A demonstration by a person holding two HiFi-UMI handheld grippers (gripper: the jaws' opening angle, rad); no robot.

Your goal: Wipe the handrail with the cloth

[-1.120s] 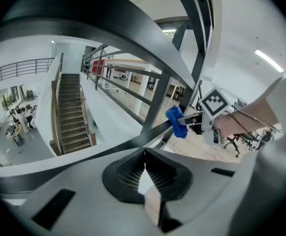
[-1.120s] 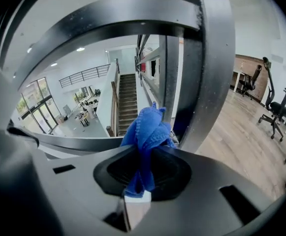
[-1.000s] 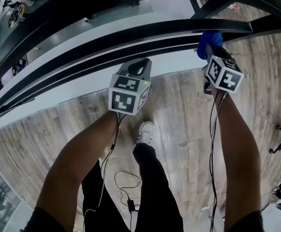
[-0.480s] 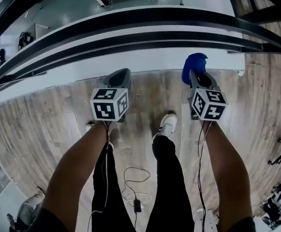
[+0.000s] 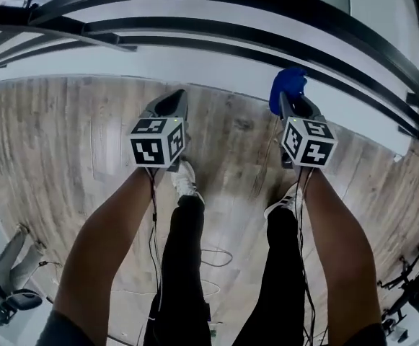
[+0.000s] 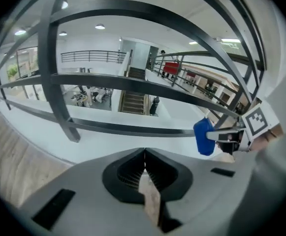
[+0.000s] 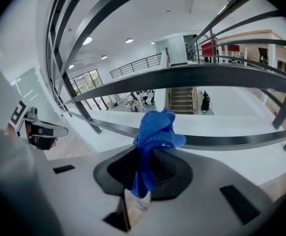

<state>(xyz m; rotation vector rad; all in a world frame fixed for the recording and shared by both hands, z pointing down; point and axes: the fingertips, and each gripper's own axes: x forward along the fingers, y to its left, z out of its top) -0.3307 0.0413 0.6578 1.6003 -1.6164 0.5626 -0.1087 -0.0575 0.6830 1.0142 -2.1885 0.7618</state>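
Note:
A black metal handrail [image 5: 267, 6] with several parallel bars curves across the top of the head view, and its bars [image 7: 192, 77] fill both gripper views. My right gripper [image 5: 287, 101] is shut on a bunched blue cloth [image 7: 155, 134], which sticks out past the jaw tips [image 5: 287, 85]. It hangs short of the lower bar, not touching it. My left gripper [image 5: 169, 103] is shut with nothing in it, its jaws pressed together [image 6: 143, 166]. From the left gripper view the blue cloth [image 6: 203, 136] shows at the right.
I stand on a wood plank floor [image 5: 65, 135], legs and white shoes [image 5: 184, 179] below the grippers. Cables [image 5: 213, 254] trail on the floor behind. Beyond the rail lies a white ledge [image 5: 195, 63] and an open atrium with stairs [image 6: 133, 100].
The view has swung: the rail now sits farther off and slants down to the right. Both grippers have drawn back from the rail, the right one still holding the cloth.

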